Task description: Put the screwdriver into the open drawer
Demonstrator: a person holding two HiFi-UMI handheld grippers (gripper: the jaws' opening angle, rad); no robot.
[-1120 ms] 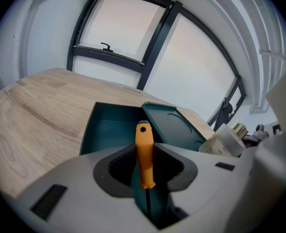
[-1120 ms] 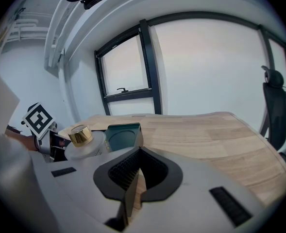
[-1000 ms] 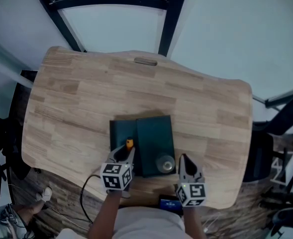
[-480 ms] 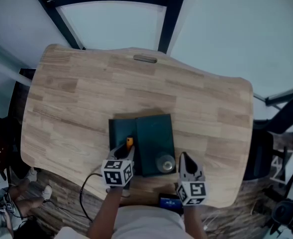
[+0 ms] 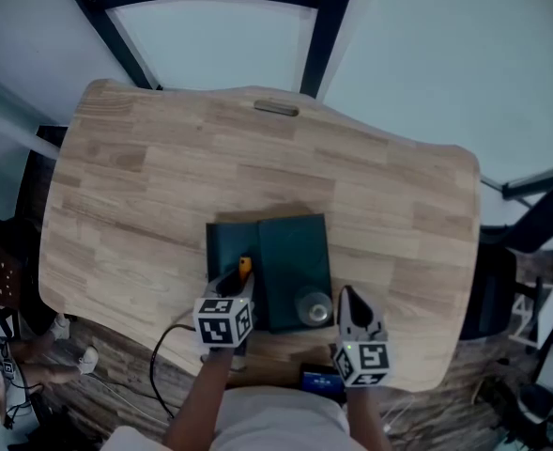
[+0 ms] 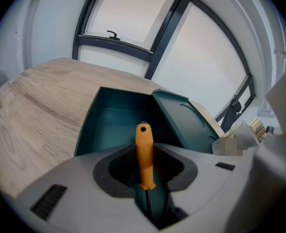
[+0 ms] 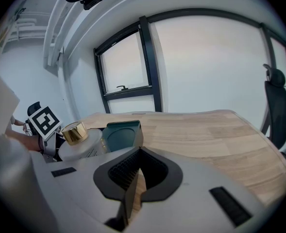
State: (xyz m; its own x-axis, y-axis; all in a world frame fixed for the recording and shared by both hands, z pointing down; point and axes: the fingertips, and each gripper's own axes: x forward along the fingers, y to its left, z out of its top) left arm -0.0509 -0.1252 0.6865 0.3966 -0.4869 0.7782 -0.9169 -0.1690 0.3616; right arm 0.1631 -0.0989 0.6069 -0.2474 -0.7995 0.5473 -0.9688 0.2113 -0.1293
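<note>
Your left hand-held gripper [image 6: 145, 153] is pinching the screwdriver [image 6: 144, 159]. Its orange handle stands between the two pads and the dark shaft runs back toward you in the gap below. The handle's holed end points away from you, over the drawer [image 6: 86, 125]. The drawer is a teal tray, pulled open, with its floor bare in the left gripper view. The screwdriver is therefore in your grip and not lying in the drawer. In the head view it shows just above your left marker cube, at the drawer's near right side, close to where the drawer meets the box [image 5: 295, 252]. I cannot tell whether the tool touches the drawer's rim.

Your right hand-held gripper [image 7: 138, 152] has its jaws pressed together at the tips, with nothing between them. Only a sliver of the wood shows lower down between the pads. It sits near the front edge of the worktop [image 5: 154, 177], to the right of the box and apart from it.

A bottle [image 7: 77, 140] with a gold cap stands at the box's near right corner. I cannot tell whether it is on the box or against it. A small dark device [image 5: 317, 380] lies at the worktop's near edge between your arms.
</note>
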